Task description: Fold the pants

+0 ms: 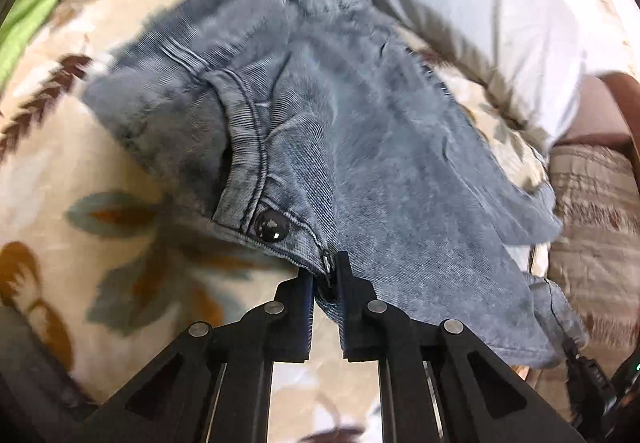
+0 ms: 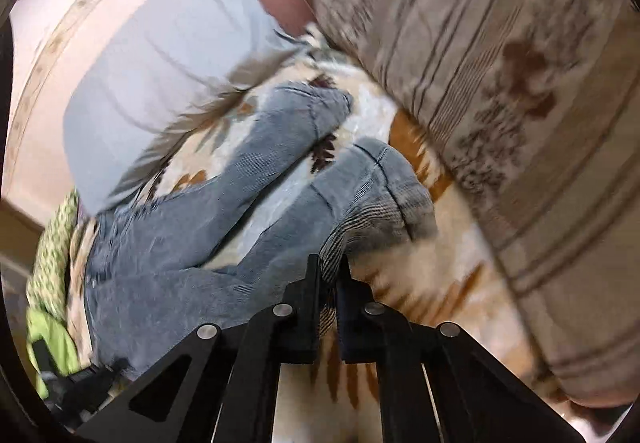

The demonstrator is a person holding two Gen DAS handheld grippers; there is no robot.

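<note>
The blue pants [image 1: 340, 115] are spread on a flowered blanket [image 1: 60, 171] mid-frame. Their waist is pinched by the left claw [image 1: 325, 275]; a leg end is pinched by the right claw [image 2: 329, 271].

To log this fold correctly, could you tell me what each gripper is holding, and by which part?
Both hold the jeans: the left gripper grips the waistband edge beside the button; the right gripper grips a leg hem.

Faded blue denim pants [image 1: 352, 131] lie on a cream, brown-leaf-patterned blanket [image 1: 80, 171].
</note>
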